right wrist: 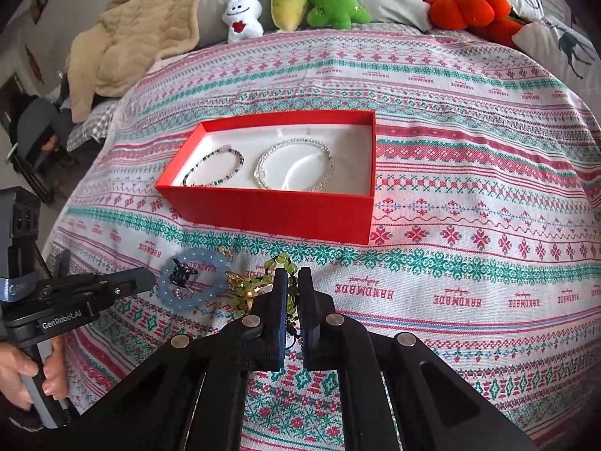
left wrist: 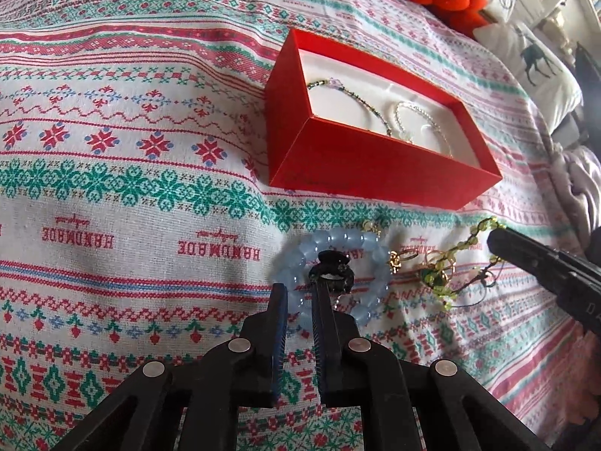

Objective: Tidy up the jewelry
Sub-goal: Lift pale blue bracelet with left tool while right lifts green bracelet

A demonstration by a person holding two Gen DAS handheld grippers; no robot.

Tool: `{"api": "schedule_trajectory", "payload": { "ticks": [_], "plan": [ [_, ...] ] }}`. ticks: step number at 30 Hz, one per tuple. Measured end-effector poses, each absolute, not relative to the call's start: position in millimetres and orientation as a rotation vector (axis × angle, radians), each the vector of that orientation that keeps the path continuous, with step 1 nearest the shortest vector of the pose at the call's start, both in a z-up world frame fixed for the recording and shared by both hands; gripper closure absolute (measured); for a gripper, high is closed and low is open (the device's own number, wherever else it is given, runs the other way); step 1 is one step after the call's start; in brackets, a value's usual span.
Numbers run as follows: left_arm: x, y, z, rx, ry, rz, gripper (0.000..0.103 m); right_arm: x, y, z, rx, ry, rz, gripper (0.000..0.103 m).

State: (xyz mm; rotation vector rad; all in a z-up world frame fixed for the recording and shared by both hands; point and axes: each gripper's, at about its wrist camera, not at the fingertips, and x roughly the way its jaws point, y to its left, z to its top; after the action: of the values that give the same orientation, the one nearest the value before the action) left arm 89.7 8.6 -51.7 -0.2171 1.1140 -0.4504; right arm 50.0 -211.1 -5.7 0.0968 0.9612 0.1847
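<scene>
Red box point(right wrist: 276, 214) sits beyond blue bracelet point(left wrist: 349, 248), green beads point(right wrist: 280, 263) alongside.

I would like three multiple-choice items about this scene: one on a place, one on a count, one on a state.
1. Where does the blue bead bracelet lie?
A. inside the red box
B. on the patterned cloth, in front of the red box
C. on the beige blanket

2. How many bracelets lie inside the red box?
A. one
B. two
C. four

3. What is between the fingers of the right hand-held gripper?
A. green bead jewelry
B. a white plush toy
C. nothing

Answers: 1 B, it rests on the cloth near the box front. 2 B, a dark bracelet and a clear bracelet. 3 A, the green bead jewelry passes between them.
</scene>
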Motion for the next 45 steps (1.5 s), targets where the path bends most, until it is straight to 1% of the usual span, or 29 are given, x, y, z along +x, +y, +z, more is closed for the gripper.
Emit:
{"api": "schedule_trajectory", "payload": {
  "ticks": [3, 7, 9, 10, 11, 16, 25, 37, 42, 45],
  "plan": [
    [92, -3, -58, -0.174, 1.126, -0.422, 0.089, 47, -215, 0, 0.106, 0.953, 0.182, 0.098],
    [92, -17, -60, -0.11, 1.126, -0.41, 0.089, 45, -220, 0, 0.107, 0.959, 0.176, 0.098],
    [91, -26, -60, -0.052, 1.107, -0.4, 0.089, 46, -220, -2, 0.103, 0.966, 0.174, 0.098],
    [90, -30, -59, -0.024, 1.101, -0.395, 0.093, 46, -220, -2, 0.102, 0.969, 0.173, 0.098],
    [89, -33, -58, -0.011, 1.098, -0.39, 0.093, 46, -221, -3, 0.101, 0.97, 0.173, 0.098],
    [85, -27, -49, -0.046, 1.08, -0.405, 0.094, 44, -220, 3, 0.103, 0.958, 0.177, 0.098],
    [75, -16, -10, -0.104, 0.999, -0.488, 0.094, 36, -220, 25, 0.12, 0.917, 0.197, 0.098],
    [74, -20, 30, -0.155, 0.932, -0.542, 0.094, 28, -230, 39, 0.262, 0.939, 0.289, 0.098],
    [73, -21, 36, -0.17, 0.919, -0.555, 0.094, 29, -233, 43, 0.309, 0.944, 0.311, 0.098],
    [73, -25, 34, -0.164, 0.926, -0.555, 0.094, 36, -238, 34, 0.385, 0.991, 0.349, 0.098]
  ]
}}
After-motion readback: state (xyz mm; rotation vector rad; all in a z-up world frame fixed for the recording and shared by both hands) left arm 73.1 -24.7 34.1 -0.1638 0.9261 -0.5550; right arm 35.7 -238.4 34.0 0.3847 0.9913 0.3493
